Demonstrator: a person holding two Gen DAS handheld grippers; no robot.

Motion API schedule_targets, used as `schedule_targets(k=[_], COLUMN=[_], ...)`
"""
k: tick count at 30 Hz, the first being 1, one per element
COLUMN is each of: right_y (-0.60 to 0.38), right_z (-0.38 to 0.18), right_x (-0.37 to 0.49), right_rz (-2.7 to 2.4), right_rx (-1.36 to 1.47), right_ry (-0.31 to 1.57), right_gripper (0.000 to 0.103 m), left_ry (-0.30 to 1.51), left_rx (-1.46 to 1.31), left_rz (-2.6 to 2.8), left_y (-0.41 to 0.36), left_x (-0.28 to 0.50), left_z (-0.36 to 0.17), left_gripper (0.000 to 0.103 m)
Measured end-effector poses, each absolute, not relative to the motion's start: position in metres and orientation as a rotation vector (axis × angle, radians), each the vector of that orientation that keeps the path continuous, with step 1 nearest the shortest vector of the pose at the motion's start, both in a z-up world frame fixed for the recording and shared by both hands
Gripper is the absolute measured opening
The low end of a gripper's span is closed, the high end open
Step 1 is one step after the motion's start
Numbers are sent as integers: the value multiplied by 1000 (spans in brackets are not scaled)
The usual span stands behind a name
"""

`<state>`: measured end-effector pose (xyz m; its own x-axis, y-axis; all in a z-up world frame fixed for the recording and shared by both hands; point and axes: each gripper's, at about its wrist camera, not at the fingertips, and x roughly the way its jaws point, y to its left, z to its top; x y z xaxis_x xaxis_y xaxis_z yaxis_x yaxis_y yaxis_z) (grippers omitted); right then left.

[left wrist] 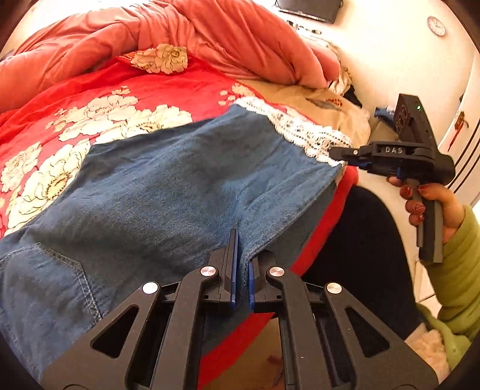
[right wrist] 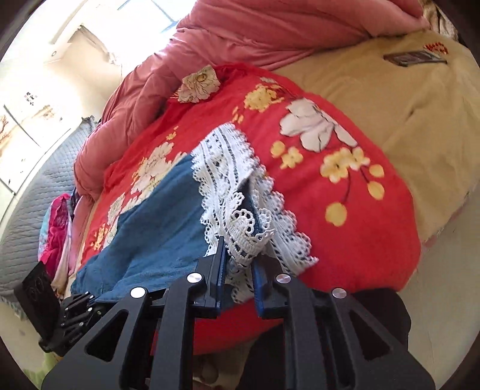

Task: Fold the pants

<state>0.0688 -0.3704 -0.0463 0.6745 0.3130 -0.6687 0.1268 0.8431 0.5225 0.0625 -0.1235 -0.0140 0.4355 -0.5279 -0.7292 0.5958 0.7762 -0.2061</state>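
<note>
Blue lace-hemmed pants [left wrist: 180, 180] lie flat, both grippers [left wrist: 242, 270] [right wrist: 238, 264] clamped on them.

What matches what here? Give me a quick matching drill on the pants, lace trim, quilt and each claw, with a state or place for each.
Things:
1. left claw
2. right claw
3. pink quilt
4. pants

States or places:
A. bunched up at the far side of the bed
B. shut on the blue denim edge
C. spread flat over the red floral blanket
D. closed around the white lace trim

Pairs: 1-B, 2-D, 3-A, 4-C
</note>
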Motion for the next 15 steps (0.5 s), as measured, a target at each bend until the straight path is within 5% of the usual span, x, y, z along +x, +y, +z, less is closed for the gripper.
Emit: schedule_targets(k=[15], right_y=[-355], right_z=[0], right_x=[38], right_rz=[24], right_rx=[362], right_ry=[709], right_gripper=[28], left_ry=[898], left_rx=[155], left_rz=[-694], left_y=[-137], left_x=[58], left_z=[-31], left_gripper=[2])
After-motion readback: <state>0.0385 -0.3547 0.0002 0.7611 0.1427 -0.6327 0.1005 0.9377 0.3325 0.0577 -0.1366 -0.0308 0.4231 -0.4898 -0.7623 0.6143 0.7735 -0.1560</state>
